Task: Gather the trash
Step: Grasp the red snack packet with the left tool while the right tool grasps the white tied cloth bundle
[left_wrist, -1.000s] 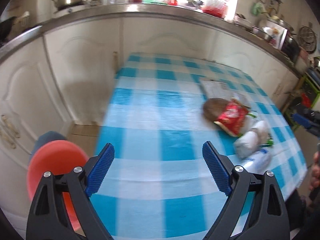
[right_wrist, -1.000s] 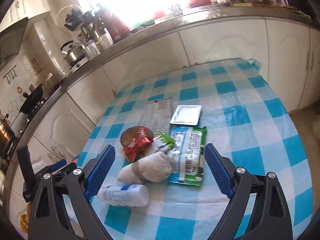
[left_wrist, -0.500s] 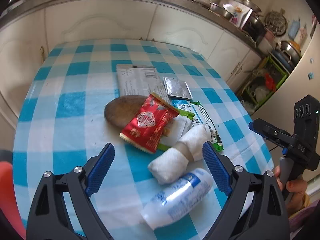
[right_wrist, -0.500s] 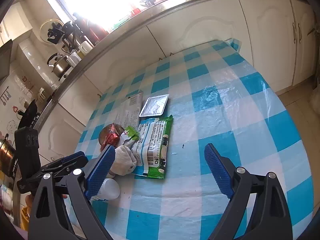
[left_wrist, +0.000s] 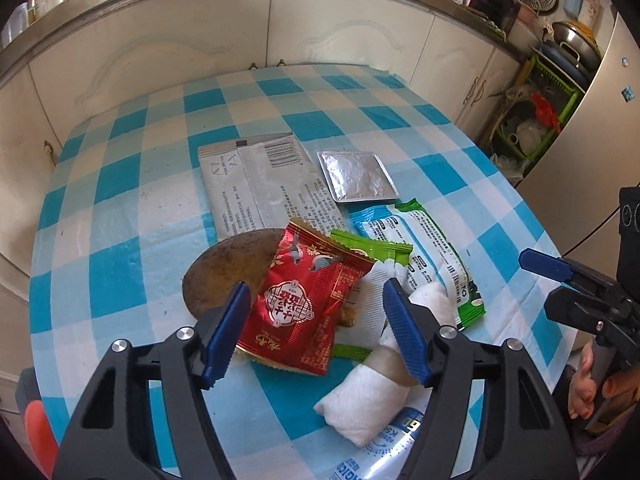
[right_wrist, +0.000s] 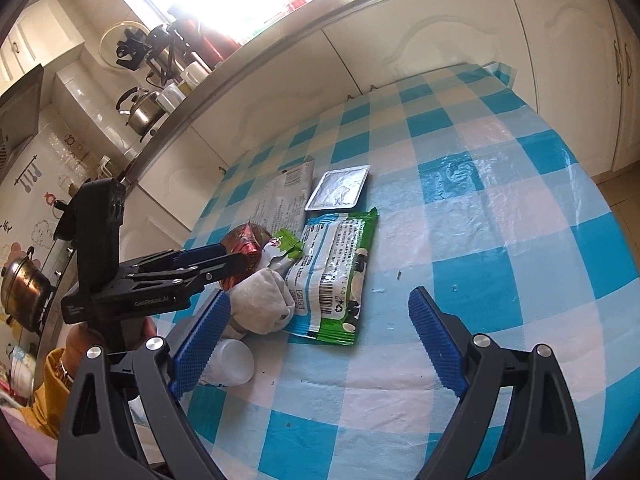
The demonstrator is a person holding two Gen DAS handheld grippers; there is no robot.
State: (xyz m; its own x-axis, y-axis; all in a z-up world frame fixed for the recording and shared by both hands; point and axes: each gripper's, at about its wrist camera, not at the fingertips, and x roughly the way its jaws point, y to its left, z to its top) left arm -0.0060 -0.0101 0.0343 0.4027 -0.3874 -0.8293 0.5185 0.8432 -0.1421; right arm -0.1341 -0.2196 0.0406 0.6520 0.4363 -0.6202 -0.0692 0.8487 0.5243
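- Checked blue-and-white cloth covers the counter (left_wrist: 120, 184), with pale kitchen cabinets behind it.
- Leftmost in the pile lies a brown disc (left_wrist: 224, 268); a red snack wrapper (left_wrist: 304, 300) overlaps it, with a grey printed pouch (left_wrist: 256, 184) behind.
- Left hand-held gripper (left_wrist: 312, 328) brackets the red wrapper; its jaws have just been closing, but the pads do not yet look to press it.
- Further right: a foil sachet (left_wrist: 358, 176), a green wipes packet (left_wrist: 432, 252), a white roll (left_wrist: 372, 400).
- Right hand-held gripper (right_wrist: 320, 344) hangs wide open and empty.
- Judged step: first pickup; next, finish closing and lift cleanly.
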